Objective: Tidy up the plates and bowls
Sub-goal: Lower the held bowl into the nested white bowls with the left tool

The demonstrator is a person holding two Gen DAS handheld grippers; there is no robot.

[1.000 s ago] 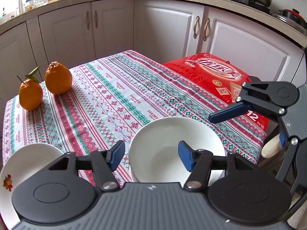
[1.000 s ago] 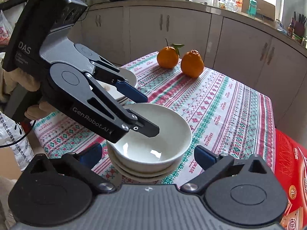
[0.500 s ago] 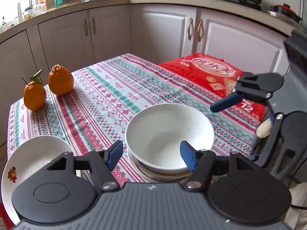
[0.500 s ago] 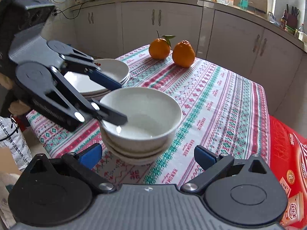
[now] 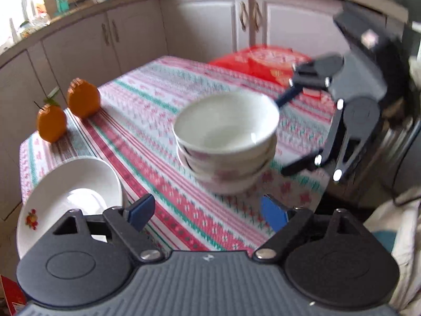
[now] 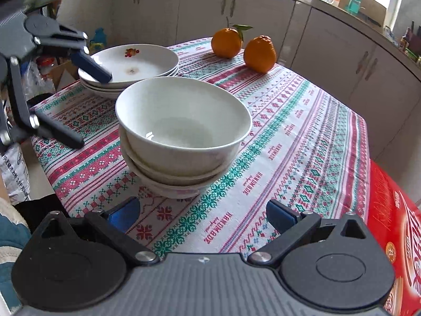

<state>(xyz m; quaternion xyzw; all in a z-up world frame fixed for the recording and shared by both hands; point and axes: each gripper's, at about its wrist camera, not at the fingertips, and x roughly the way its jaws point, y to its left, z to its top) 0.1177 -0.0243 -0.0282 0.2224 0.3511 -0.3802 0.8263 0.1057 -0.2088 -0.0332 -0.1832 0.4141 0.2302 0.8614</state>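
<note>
- The counter (image 6: 302,131) under its red, green and white patterned cloth carries everything.
- A stack of shallow white ceramic plates (image 6: 131,65) sits at its far-left corner in the right wrist view, near two oranges (image 6: 243,44).
- A nested stack of white ceramic bowls (image 6: 181,137) stands mid-counter, straight ahead of both tools and touching neither.
- The left gripper (image 5: 206,212) hangs nearest the plates, jaws spread wide and empty.
- The right gripper (image 6: 202,214) faces the bowls, jaws likewise spread, holding nothing.

I have drawn my left gripper (image 5: 205,212) back from over the stack of bowls (image 6: 181,134), and my right gripper (image 6: 202,212) too.
</note>
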